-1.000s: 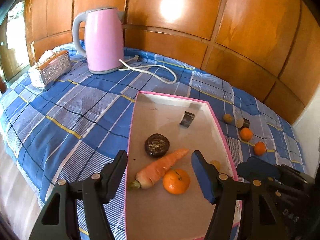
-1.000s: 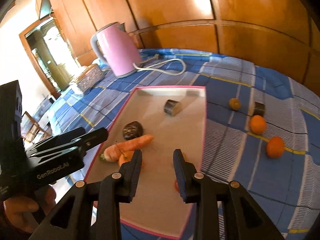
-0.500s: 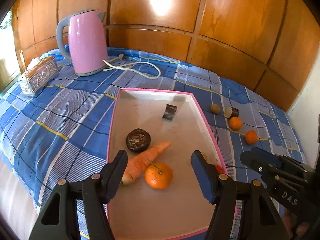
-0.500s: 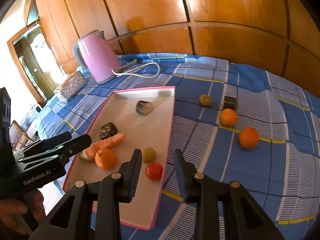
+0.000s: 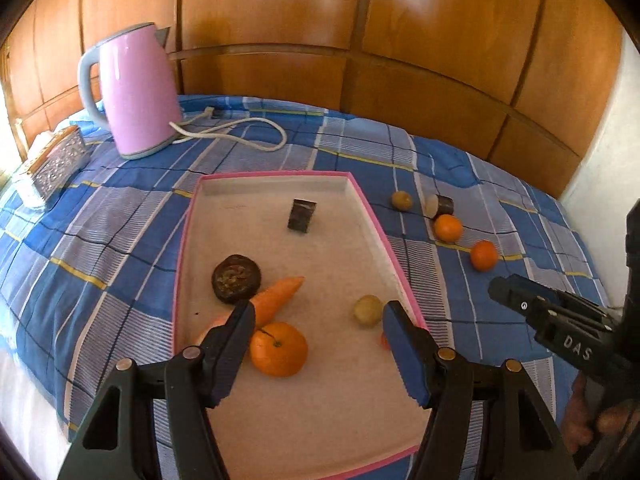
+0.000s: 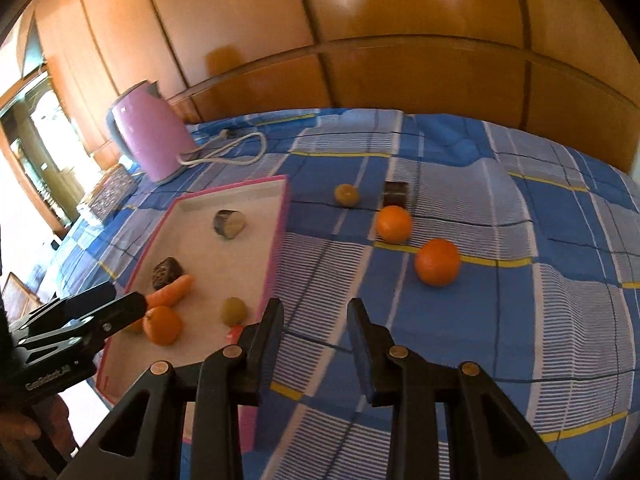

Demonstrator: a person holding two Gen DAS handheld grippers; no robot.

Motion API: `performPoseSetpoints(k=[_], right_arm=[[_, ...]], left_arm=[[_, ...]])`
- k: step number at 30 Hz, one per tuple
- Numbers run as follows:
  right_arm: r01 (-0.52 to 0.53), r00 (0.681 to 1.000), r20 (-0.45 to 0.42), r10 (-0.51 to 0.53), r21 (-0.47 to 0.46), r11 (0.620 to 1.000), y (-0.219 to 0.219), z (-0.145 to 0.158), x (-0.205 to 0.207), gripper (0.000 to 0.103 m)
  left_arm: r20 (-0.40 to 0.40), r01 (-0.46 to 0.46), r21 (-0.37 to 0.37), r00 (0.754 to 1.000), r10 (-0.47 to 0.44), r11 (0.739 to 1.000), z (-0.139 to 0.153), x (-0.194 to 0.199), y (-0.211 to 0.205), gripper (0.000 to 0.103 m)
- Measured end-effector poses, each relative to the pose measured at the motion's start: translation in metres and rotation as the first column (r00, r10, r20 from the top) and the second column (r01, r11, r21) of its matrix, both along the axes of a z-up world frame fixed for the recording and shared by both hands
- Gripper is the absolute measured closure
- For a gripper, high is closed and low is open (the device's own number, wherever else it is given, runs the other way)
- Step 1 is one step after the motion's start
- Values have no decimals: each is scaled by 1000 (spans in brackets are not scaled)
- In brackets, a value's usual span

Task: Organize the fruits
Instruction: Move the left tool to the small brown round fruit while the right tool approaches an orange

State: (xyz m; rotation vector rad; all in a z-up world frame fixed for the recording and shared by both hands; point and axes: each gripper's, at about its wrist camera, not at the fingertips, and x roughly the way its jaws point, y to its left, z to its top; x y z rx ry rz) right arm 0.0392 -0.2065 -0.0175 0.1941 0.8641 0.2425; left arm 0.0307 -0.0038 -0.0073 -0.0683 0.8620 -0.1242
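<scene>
Glossy brown wooden wall panelling [image 5: 400, 8] with grooved seams curves behind the scene, ahead of both tools, with bright patches of light glaring on its upper boards. A blue, white and yellow checked cloth [image 6: 520, 320] covers the surface below them. Far off to the left, a wood-framed glazed doorway [image 6: 36, 152] glows with daylight, and a pale plain wall [image 5: 600, 160] stands at the far right.

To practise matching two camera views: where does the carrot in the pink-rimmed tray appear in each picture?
Left wrist view: the carrot lies lower centre-left, its thick end behind the left finger.
Right wrist view: the carrot lies far left, beside the other gripper's tip.
Shared landmark: the pink kettle.
</scene>
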Motion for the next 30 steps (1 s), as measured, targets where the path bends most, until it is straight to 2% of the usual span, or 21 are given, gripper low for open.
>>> performPoseSetpoints(k=[5, 14, 23, 26, 30], right_arm=[[64, 998, -15, -64, 5, 998, -21, -7, 2, 70], [126, 992, -23, -126, 19, 992, -47, -13, 6, 70], [156, 987, -33, -155, 27, 987, -62, -18, 6, 70], [162, 986, -37, -161, 30, 986, -64, -19, 6, 70], [164, 986, -42, -162, 31, 986, -65, -22, 7, 70]], left_arm=[[-23, 23, -26, 999, -23, 999, 0, 8, -7, 36], [-22, 103, -18, 994, -104, 994, 5, 21, -30, 38], [-57, 186, -37, 980, -188, 982, 0, 38, -54, 59], [-73, 203, -50, 976, -207, 978, -3, 44, -60, 64], [-82, 216, -58, 972, -220, 975, -5, 50, -66, 64]])
